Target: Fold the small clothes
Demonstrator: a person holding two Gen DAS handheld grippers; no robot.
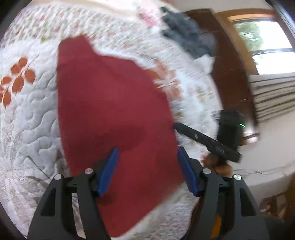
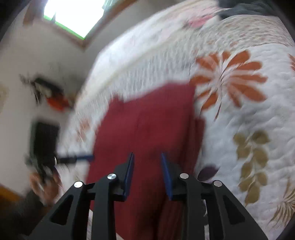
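Observation:
A dark red garment (image 1: pixel 110 103) lies flat on a quilted floral bedspread (image 1: pixel 27 114). My left gripper (image 1: pixel 147 148) hovers over the garment's near part, open, with nothing between its blue pads (image 1: pixel 110 169). My right gripper (image 1: pixel 176 126) comes in side-on at the garment's right edge, held by a hand (image 1: pixel 217 164). In the right wrist view the red garment (image 2: pixel 147 125) fills the centre, and my right gripper (image 2: pixel 147 153) is open just above it, its blue pads (image 2: pixel 129 173) holding nothing. The left gripper (image 2: pixel 89 157) shows at the garment's left edge. Both views are motion-blurred.
A heap of grey clothes (image 1: pixel 188 37) lies at the far side of the bed, also seen as grey cloth (image 2: pixel 248 7). Dark wooden furniture (image 1: pixel 230 70) and a window (image 1: pixel 265 37) stand beyond the bed's right edge. The quilt (image 2: pixel 239 110) extends to the right.

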